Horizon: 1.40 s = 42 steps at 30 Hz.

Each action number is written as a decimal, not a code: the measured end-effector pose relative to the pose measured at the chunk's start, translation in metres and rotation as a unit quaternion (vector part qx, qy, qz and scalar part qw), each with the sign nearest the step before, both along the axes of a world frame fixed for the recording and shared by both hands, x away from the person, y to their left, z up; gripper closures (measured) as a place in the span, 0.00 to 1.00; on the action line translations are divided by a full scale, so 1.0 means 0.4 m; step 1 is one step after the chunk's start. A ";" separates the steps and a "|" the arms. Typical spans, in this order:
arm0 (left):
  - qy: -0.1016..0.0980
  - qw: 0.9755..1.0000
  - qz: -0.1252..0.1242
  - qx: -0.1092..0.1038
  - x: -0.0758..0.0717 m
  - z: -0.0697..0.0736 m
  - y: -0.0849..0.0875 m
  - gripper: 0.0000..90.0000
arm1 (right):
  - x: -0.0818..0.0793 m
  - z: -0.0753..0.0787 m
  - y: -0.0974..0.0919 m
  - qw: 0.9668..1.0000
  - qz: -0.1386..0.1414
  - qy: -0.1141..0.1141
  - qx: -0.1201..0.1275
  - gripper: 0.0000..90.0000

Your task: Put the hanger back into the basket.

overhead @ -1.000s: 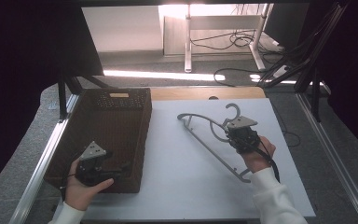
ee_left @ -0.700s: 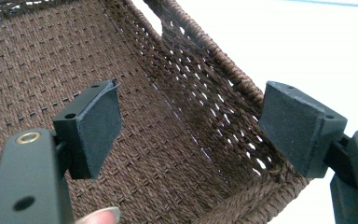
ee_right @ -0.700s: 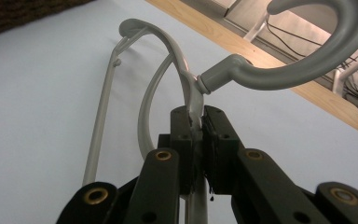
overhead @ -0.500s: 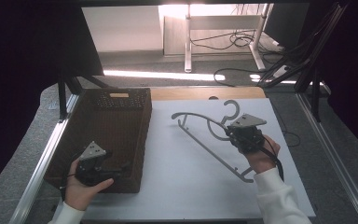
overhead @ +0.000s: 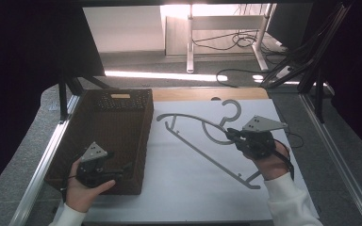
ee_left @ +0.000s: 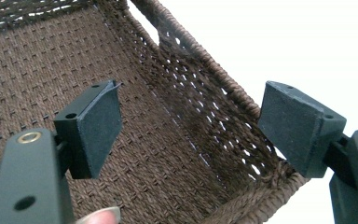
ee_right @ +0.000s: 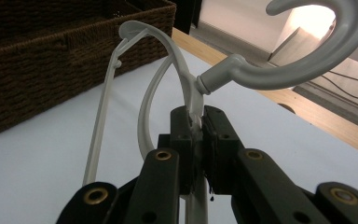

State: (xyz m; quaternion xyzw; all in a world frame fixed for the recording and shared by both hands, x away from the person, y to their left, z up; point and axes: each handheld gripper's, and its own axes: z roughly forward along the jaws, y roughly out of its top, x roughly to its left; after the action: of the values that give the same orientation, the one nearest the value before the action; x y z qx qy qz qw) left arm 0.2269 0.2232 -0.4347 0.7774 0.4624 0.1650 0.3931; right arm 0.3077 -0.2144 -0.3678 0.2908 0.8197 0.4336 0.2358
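Now the right gripper point(overhead: 229, 135) has its jaws pressed together on the grey hanger point(overhead: 202, 141), just below the hook; the hanger seems lifted a little above the white table point(overhead: 169, 188), though this is hard to judge. At the left, the left gripper point(overhead: 126, 168) stands with its jaws wide apart over the near right corner of the brown woven basket point(overhead: 118, 101).
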 end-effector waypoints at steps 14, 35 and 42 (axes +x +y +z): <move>-0.020 1.000 -0.011 -0.001 0.000 0.032 -0.016 0.24 | -0.014 0.008 0.007 0.999 0.032 0.007 0.015 0.92; -0.026 0.989 -0.148 0.013 0.197 0.159 -0.138 0.33 | -0.048 0.003 0.001 0.992 0.121 0.027 0.026 0.92; 0.001 0.975 -0.220 0.039 0.246 0.146 -0.191 0.37 | -0.051 -0.002 0.010 0.988 0.147 0.033 0.033 0.92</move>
State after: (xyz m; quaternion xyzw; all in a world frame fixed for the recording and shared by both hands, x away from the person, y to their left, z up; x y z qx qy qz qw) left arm 0.3254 0.1466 -0.3761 0.8750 0.2735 0.0914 0.3889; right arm 0.2872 -0.2106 -0.3684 0.1885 0.8463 0.4803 0.1325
